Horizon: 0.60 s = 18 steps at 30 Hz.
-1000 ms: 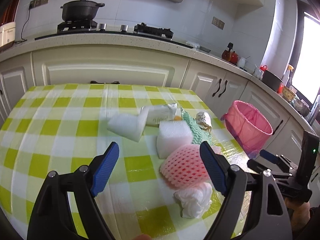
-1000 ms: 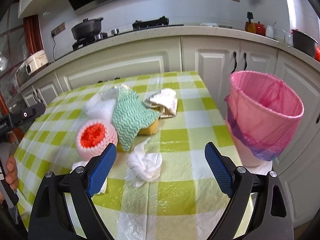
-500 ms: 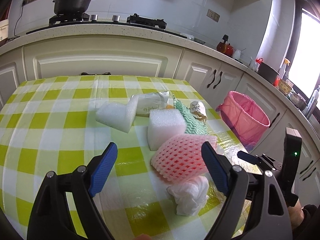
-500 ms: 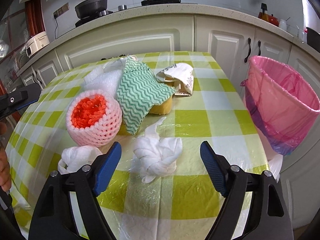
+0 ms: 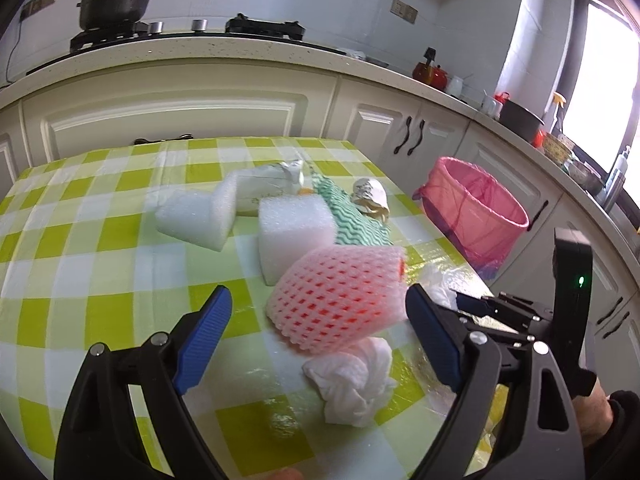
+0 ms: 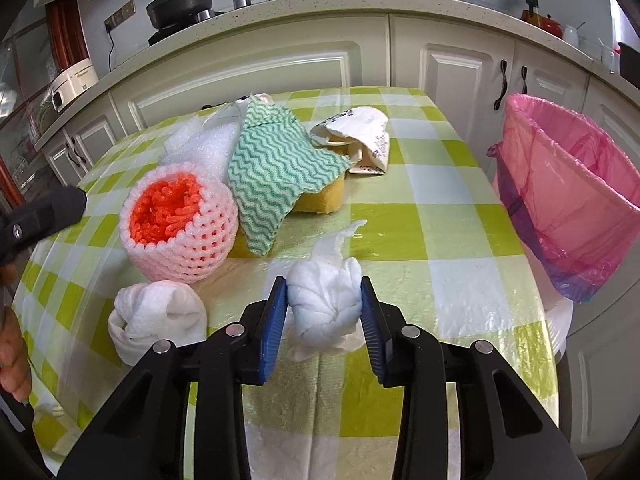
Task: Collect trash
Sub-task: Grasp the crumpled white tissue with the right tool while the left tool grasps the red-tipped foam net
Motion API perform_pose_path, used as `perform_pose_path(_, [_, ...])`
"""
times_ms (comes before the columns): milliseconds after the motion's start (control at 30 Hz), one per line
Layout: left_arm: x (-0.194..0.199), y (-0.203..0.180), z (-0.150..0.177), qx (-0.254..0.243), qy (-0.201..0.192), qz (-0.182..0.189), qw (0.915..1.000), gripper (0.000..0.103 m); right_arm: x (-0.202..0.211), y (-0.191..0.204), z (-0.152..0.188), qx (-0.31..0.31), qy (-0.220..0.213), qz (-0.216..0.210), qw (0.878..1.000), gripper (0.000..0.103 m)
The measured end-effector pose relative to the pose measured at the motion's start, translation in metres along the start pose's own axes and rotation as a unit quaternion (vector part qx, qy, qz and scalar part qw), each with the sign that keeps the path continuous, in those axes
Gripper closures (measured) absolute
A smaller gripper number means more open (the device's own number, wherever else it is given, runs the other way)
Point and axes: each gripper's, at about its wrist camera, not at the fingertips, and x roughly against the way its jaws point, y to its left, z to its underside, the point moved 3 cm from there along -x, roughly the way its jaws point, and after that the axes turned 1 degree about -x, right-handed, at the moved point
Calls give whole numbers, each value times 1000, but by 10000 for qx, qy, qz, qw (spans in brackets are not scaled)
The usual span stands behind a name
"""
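Checks of green and white covered the counter (image 5: 80,240) in the left wrist view, bare on its left half. The left gripper (image 5: 320,344) had its fingers wide apart and opening, nothing clamped; the pink foam net (image 5: 340,292) lay between them, and a crumpled tissue (image 5: 352,380) just below it. Foam blocks (image 5: 294,228) sat beyond. The pink-lined bin (image 5: 476,216) stood off the counter's right edge.

In the right wrist view, the right gripper (image 6: 324,308) was closing, its fingers (image 6: 274,324) pressing both sides of a twisted tissue wad (image 6: 324,300) near the counter's front edge. Open cloth lay between the wad and the bin (image 6: 572,200). The green zigzag cloth (image 6: 276,164) draped a yellow sponge (image 6: 320,198).
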Motion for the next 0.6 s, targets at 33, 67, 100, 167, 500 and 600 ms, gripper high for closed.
perform_pose_path(33, [-2,-2,1,-22,24,12,10000,17,3,-3,0,-32,-27,11,10000,67])
perform_pose_path(67, [-4,-5,2,-52,64,34,10000,17,6,-5,-1,-63,-58,24,10000,67])
perform_pose_path(100, [-7,-7,2,-76,94,47,9999,17,9,-8,-2,-84,-81,34,9999,67])
perform_pose_path(167, [-13,-12,5,-158,173,41,9997,14,14,-12,-3,-129,-143,79,9998,67])
perform_pose_path(500, [-49,-21,11,-314,563,-244,9976,10,39,-23,-13,-257,-404,114,9988,67])
perform_pose_path(600, [-55,-20,12,-316,630,-276,9971,21,42,-23,-15,-262,-431,104,9987,67])
